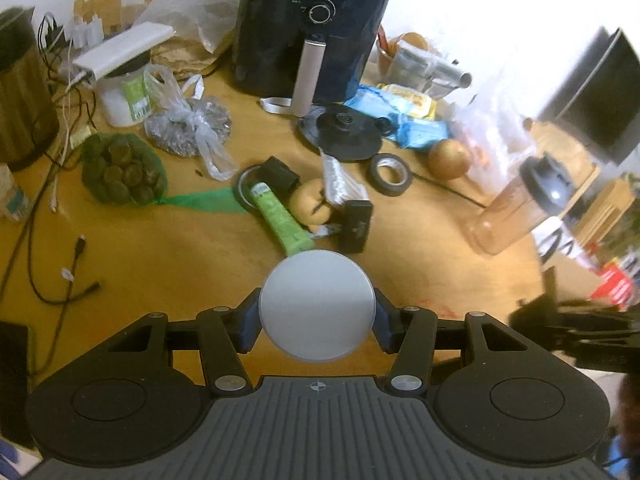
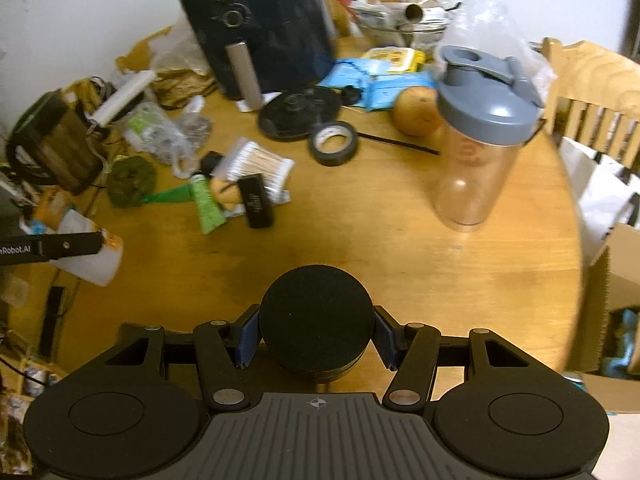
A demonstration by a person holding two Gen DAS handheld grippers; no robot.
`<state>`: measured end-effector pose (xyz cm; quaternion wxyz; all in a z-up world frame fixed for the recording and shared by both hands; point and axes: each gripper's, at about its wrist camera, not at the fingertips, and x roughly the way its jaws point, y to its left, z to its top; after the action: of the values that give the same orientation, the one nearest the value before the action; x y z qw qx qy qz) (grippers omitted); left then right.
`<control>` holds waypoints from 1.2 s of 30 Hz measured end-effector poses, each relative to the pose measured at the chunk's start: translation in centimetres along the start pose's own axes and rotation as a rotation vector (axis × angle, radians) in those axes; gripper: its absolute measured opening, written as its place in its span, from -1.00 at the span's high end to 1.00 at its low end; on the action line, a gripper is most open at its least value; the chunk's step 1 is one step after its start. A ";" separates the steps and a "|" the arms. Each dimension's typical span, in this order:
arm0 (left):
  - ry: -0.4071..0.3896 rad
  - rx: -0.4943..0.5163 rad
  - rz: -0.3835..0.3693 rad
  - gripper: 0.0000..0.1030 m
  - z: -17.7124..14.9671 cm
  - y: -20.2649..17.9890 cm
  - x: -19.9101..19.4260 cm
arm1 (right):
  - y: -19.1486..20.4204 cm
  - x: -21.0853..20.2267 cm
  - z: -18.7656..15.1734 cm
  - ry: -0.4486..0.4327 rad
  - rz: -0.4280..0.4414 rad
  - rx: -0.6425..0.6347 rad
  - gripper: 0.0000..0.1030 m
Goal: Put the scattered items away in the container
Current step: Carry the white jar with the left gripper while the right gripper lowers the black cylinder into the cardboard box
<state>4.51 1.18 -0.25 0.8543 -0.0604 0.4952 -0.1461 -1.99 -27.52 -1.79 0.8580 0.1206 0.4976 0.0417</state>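
My left gripper [image 1: 318,314] is shut on a silver round lid [image 1: 316,300], its blue pads pressing both sides, held above the wooden table [image 1: 160,248]. My right gripper [image 2: 316,332] is shut on a black round jar [image 2: 316,312], also above the table [image 2: 360,232]. Scattered items lie ahead: a green tube [image 1: 280,216] [image 2: 206,206], a small black box [image 1: 356,224] [image 2: 256,200], a pack of cotton swabs [image 2: 256,166] and a black tape roll [image 1: 390,174] [image 2: 333,143]. An open cardboard box [image 2: 618,280] stands past the table's right edge.
A dark air fryer [image 1: 312,28] [image 2: 260,28] stands at the back, with a black disc lid [image 1: 346,132] in front of it. A clear shaker bottle with a grey cap [image 2: 476,132] and a round orange fruit [image 2: 416,112] are on the right. Bags and cables crowd the left side.
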 end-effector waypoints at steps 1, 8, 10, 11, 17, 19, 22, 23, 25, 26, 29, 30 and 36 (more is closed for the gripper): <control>-0.003 -0.009 -0.014 -0.03 -0.2 0.0 -0.2 | 0.1 0.0 0.0 0.001 0.011 0.001 -0.17; 0.001 0.023 0.015 -0.03 -1.9 -1.2 -1.0 | 0.9 0.6 -0.7 0.024 -0.048 -0.062 -0.17; 0.008 0.043 0.027 -0.03 -2.4 -1.7 -1.0 | 1.0 0.8 -1.0 0.033 -0.041 -0.065 -0.17; 0.011 0.063 0.039 -0.03 -2.7 -2.1 -1.0 | 1.0 0.8 -1.1 0.036 -0.038 -0.069 -0.17; 0.046 0.170 0.123 -0.03 -4.1 -4.1 -0.4 | 2.5 1.3 -2.3 0.046 -0.058 -0.167 -0.17; 0.059 0.183 0.127 -0.03 -4.4 -4.3 -0.3 | 2.9 1.4 -2.7 0.050 -0.057 -0.196 -0.17; 0.084 0.187 0.117 -0.03 -5.0 -4.5 -0.1 | 2.7 1.7 -3.0 0.076 0.011 -0.166 -0.17; 0.091 0.196 0.118 -0.03 -5.2 -4.6 0.0 | 2.8 1.8 -3.2 0.081 0.027 -0.165 -0.17; 0.102 0.215 0.120 -0.03 -5.7 -4.8 0.2 | 3.2 1.9 -3.5 0.086 0.039 -0.185 -0.17; 0.108 0.220 0.119 -0.03 -5.9 -4.9 0.3 | 3.4 2.0 -3.7 0.089 0.048 -0.193 -0.17; 0.130 0.230 0.112 -0.03 -6.5 -4.8 0.9 | 3.7 2.4 -4.1 0.103 0.078 -0.202 -0.17; 0.136 0.234 0.112 -0.03 -6.7 -4.8 1.1 | 3.8 2.6 -4.2 0.104 0.081 -0.213 -0.17; 0.166 0.270 0.117 -0.03 -7.5 -4.6 2.7 | 4.7 4.3 -4.9 0.113 0.064 -0.272 -0.17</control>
<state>-1.59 -3.72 -5.07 0.8179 0.0959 0.5425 -0.1660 -3.89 -21.29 -6.59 0.8352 0.0166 0.5309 0.1428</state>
